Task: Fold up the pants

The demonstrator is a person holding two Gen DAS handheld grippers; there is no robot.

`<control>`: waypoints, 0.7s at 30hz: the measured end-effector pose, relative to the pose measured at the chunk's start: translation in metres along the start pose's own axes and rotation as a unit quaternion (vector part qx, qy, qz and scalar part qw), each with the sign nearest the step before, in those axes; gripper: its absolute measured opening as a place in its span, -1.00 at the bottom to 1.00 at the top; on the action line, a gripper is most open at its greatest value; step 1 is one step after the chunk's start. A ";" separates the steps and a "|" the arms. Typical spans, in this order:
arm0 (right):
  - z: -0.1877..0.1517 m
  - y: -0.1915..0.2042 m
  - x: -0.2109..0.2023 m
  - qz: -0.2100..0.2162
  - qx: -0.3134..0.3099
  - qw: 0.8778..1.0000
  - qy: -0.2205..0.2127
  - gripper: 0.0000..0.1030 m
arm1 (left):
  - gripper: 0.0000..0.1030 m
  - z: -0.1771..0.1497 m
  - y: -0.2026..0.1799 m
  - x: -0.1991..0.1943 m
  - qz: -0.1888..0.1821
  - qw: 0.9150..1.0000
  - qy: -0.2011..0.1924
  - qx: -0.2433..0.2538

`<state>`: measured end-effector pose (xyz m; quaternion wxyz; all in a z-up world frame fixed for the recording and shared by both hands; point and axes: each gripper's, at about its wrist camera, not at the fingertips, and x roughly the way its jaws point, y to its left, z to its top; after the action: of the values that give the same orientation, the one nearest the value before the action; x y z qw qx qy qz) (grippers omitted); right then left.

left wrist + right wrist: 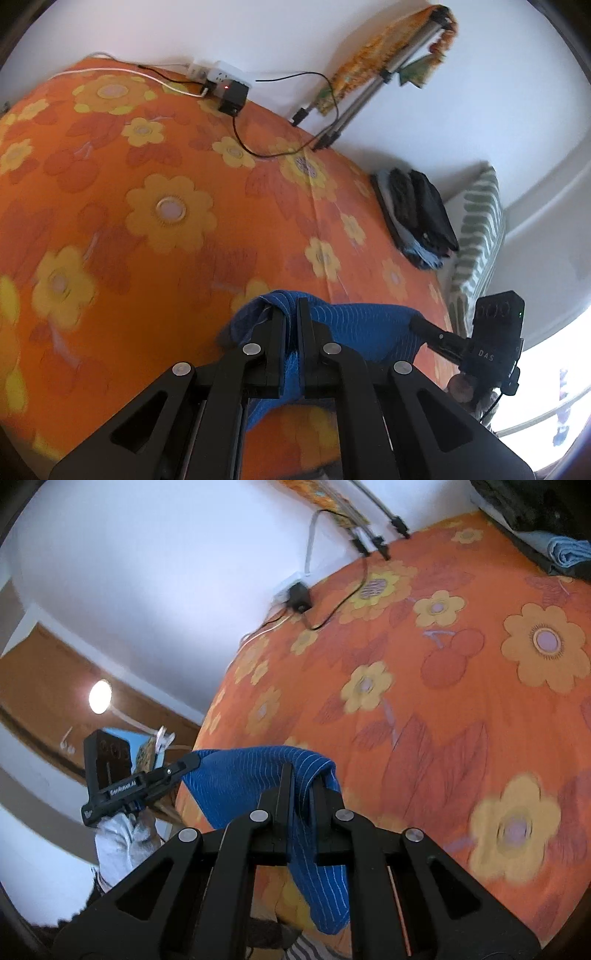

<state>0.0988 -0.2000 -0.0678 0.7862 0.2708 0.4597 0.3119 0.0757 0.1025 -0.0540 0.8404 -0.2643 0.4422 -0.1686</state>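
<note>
Above bedspread (147, 221), "DAS" hand-held gripper (491, 350), pants (354, 325)

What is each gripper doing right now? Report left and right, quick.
Left gripper: shut on the blue striped pants.
Right gripper: shut on the blue striped pants, at the other end.

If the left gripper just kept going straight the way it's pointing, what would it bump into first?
The left gripper is already shut on the blue pants. Beyond that fabric, its line seems to run down onto the orange flowered bedsheet, though depth is hard to judge here.
</note>
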 end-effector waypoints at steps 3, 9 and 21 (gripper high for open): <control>0.022 -0.014 0.016 -0.015 0.014 1.000 0.002 -0.87 | -0.94 0.018 0.008 0.022 0.004 1.000 0.001 -0.006; 0.044 -0.032 0.041 -0.039 0.028 0.999 0.014 -0.87 | -0.93 0.044 0.026 0.058 0.007 1.000 0.006 -0.026; 0.054 -0.054 0.064 -0.059 0.061 0.996 0.023 -0.87 | -0.84 0.072 0.038 0.070 0.064 0.998 -0.018 -0.020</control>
<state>0.1846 -0.1959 -0.1178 0.7745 0.2836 0.5106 0.2427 0.1763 0.1187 -0.0883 0.8519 -0.2556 0.4458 -0.1008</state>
